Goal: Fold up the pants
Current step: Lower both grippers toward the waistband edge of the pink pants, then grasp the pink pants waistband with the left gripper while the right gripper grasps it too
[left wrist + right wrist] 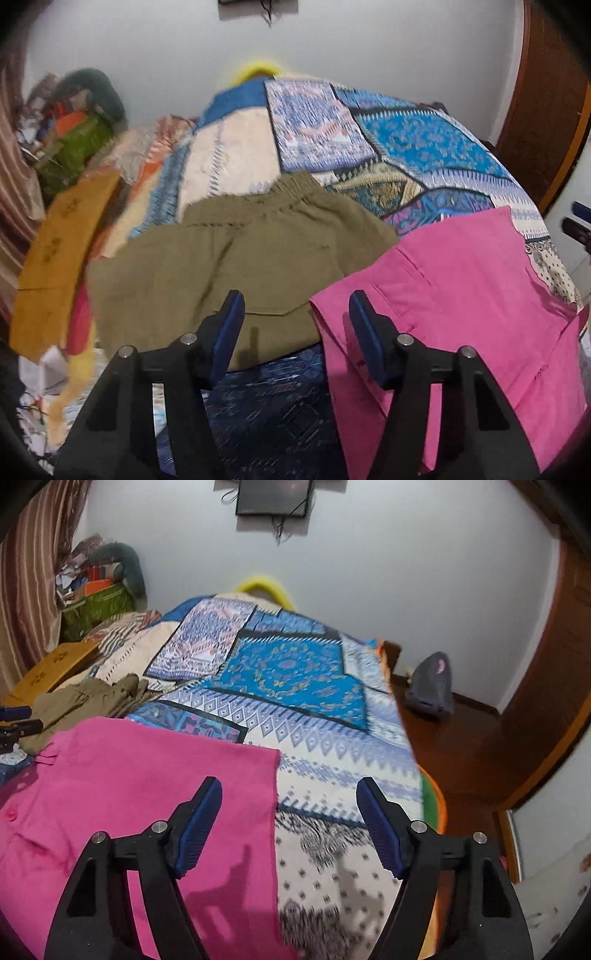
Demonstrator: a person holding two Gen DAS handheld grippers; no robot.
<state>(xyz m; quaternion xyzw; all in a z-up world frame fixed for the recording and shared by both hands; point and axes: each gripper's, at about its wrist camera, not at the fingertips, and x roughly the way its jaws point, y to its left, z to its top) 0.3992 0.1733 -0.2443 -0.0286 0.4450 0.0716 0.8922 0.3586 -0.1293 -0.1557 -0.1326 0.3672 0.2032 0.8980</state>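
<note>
Two garments lie on the bed [332,709]: olive pants [236,254] and pink pants [461,295], edges touching. Your left claw [297,317] hangs spread and empty above their meeting edge; your right claw [290,823] hangs spread and empty over the pink pants' right border. The pink pair lies nearer both claws, its long axis seemingly running toward you. The olive waistband points to the far wall.

Even indoor light; gripper shadows are falling on the pink cloth [110,794] and bedspread [332,878]; motion blur is softening the left view; dark fisheye corners.
</note>
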